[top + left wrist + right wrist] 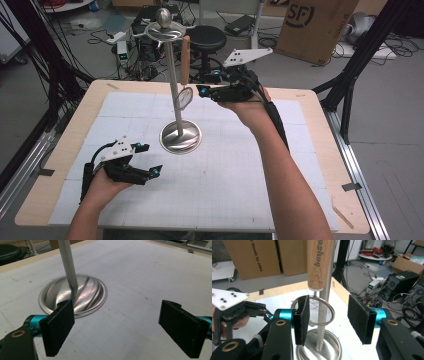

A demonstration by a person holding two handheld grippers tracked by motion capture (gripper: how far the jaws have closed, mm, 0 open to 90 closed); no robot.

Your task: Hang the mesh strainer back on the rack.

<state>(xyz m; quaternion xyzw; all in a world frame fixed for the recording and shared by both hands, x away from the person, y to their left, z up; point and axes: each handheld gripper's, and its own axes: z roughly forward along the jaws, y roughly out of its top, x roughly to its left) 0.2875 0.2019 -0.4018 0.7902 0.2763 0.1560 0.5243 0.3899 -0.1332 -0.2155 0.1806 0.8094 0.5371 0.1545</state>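
Note:
A steel stand with a round base [180,136] and a thin pole [172,75] rises from the middle of the mat. From its top ring hangs a small strainer, wooden handle [185,60] up and mesh head [185,97] down. My right gripper [209,82] is open just right of the mesh head. In the right gripper view the mesh head [319,311] and handle [320,262] hang just beyond the open right gripper [332,320]. My left gripper [148,159] hovers open left of the base, which lies ahead of the left gripper [117,327] as the base [75,293].
A white grid mat [225,170] covers the wooden table [320,150]. A black stool [205,37], cables and a cardboard box [315,27] are on the floor beyond the far edge. The other hand's gripper [232,307] is at the left of the right gripper view.

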